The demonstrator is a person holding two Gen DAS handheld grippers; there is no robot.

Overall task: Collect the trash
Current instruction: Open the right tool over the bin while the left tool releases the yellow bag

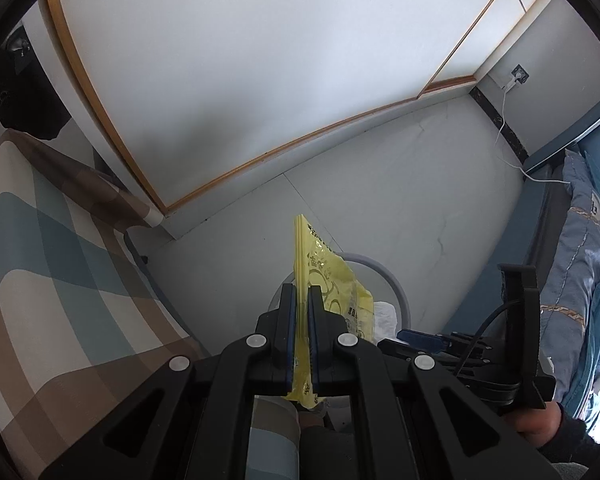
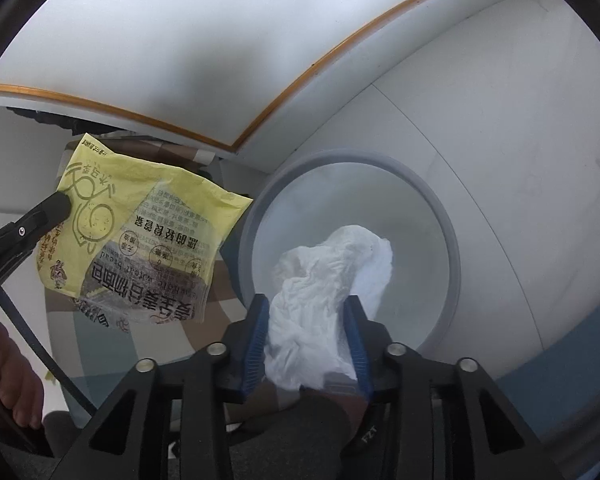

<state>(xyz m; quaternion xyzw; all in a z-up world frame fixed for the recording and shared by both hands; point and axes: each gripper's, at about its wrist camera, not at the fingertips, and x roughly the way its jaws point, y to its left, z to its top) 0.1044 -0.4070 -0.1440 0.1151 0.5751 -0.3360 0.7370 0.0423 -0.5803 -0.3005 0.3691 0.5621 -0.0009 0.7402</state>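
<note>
Pale floor tiles [image 1: 400, 184] and a white wall panel edged with an orange-brown wooden strip [image 1: 260, 60] are framing the scene beside a checked brown, blue and cream bed cover [image 1: 60, 248]. Over the round grey plastic waste bin [image 2: 448, 216], the left gripper [image 1: 302, 300] is pinching a crinkled yellow and clear plastic bread wrapper [image 1: 320, 276]; its blue-lined fingers are pressed together on the film, which is sticking up past the tips and hanging out behind them. From the right wrist camera that wrapper [image 2: 140, 224] is hanging flat to the left of the bin, just outside its rim. The right gripper [image 2: 308, 312] is standing with its blue pads spread, and a crumpled white tissue [image 2: 324, 288] is lying between them; whether the pads are touching it cannot be told. The tissue's far end is reaching forward over the bin's pale inside. A person's hand [image 2: 8, 384] is gripping the left tool's handle at the lower left.
</note>
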